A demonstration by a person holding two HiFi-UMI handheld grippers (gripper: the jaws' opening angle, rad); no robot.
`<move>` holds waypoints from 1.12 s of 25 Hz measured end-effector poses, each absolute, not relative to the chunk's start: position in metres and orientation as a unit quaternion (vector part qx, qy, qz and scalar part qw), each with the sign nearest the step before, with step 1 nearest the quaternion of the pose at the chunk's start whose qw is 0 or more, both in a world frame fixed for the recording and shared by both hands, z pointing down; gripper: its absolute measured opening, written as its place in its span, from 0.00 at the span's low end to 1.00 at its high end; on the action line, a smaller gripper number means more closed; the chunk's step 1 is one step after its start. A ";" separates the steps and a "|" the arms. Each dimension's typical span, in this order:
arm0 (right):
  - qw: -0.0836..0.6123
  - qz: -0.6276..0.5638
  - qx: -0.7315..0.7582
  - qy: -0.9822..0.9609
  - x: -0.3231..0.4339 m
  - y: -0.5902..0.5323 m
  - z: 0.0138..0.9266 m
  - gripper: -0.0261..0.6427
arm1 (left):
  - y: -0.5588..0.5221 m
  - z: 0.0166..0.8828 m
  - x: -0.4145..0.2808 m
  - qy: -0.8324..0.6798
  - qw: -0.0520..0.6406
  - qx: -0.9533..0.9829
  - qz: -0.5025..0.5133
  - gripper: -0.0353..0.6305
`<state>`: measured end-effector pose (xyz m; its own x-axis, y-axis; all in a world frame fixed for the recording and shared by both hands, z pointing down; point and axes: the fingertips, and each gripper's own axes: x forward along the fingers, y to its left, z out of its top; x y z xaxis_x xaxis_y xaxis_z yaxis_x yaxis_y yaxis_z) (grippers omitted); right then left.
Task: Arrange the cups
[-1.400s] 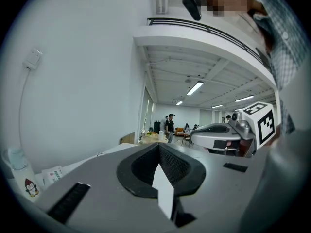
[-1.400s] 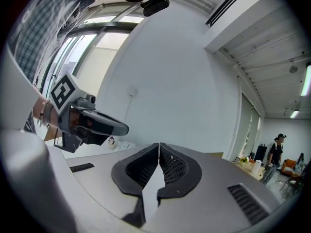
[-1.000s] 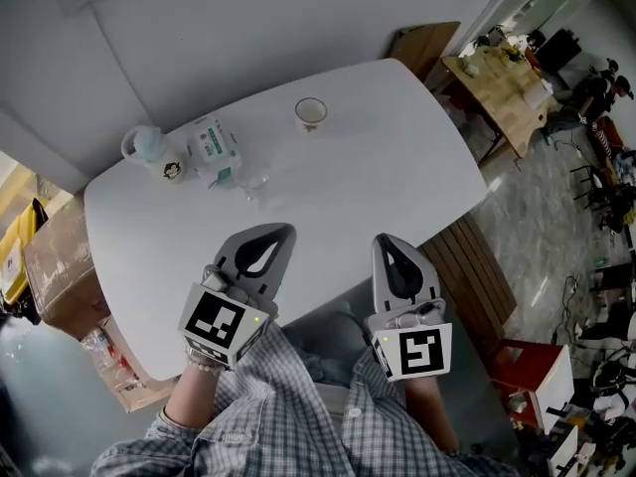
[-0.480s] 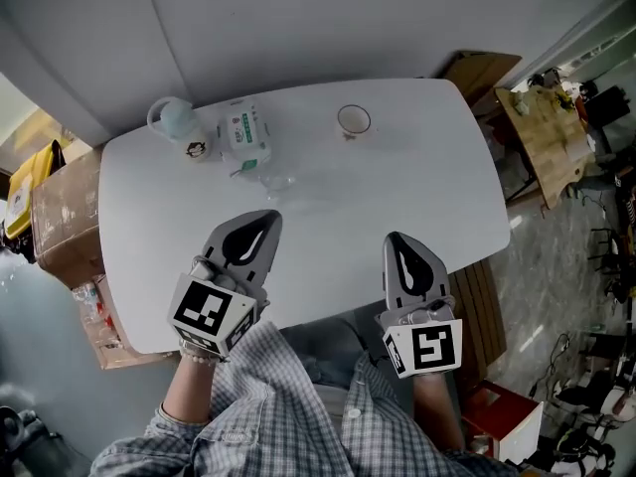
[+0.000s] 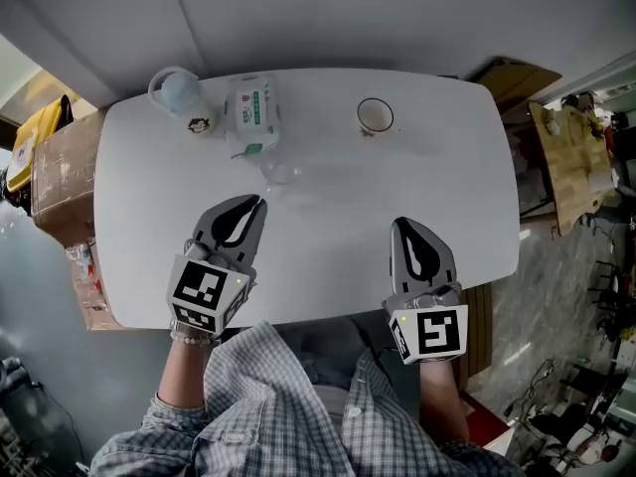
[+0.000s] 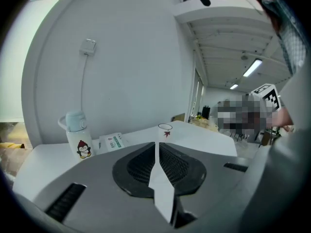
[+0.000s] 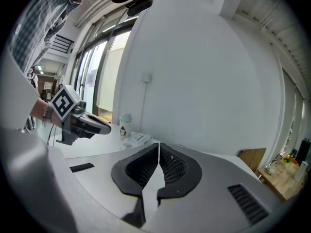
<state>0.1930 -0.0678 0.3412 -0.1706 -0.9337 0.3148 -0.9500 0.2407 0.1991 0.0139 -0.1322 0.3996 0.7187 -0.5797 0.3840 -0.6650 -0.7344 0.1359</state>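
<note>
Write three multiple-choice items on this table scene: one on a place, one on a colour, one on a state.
1. Where does the paper cup stand?
A. On the table's far side, to the right of the tissue pack in the head view
B. On the floor
C. On a shelf

2. What colour is the table top?
A. Black
B. White
C. Red

3. How do the right gripper's jaws stand?
A. Wide apart
B. Closed on a cup
C. Together, with nothing between

Answers: 1 A, the head view shows it there, near the far edge. 2 B, the top is plain white. 3 C, its own view shows the pads meeting on nothing.
</note>
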 end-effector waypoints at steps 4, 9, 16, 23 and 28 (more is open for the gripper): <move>0.197 0.029 0.599 -0.776 0.202 -0.082 0.354 0.07 | -0.138 0.422 0.015 -0.346 0.133 0.908 0.195 0.09; 0.200 0.038 0.582 -0.787 0.211 -0.098 0.368 0.07 | -0.138 0.449 0.016 -0.350 0.129 0.897 0.238 0.19; 0.208 0.044 0.567 -0.796 0.221 -0.118 0.387 0.07 | -0.147 0.483 0.019 -0.364 0.150 0.881 0.261 0.20; 0.230 0.055 0.547 -0.803 0.234 -0.134 0.410 0.07 | -0.152 0.501 0.023 -0.377 0.168 0.869 0.272 0.20; 0.252 0.054 0.545 -0.798 0.254 -0.153 0.428 0.08 | -0.156 0.510 0.027 -0.383 0.174 0.864 0.278 0.20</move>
<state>0.2538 -0.1532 0.4284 -0.2789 -0.8419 0.4619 -0.8968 0.4004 0.1884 0.0268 -0.1561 0.5097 0.5518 -0.5660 0.6125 -0.7587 -0.6456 0.0870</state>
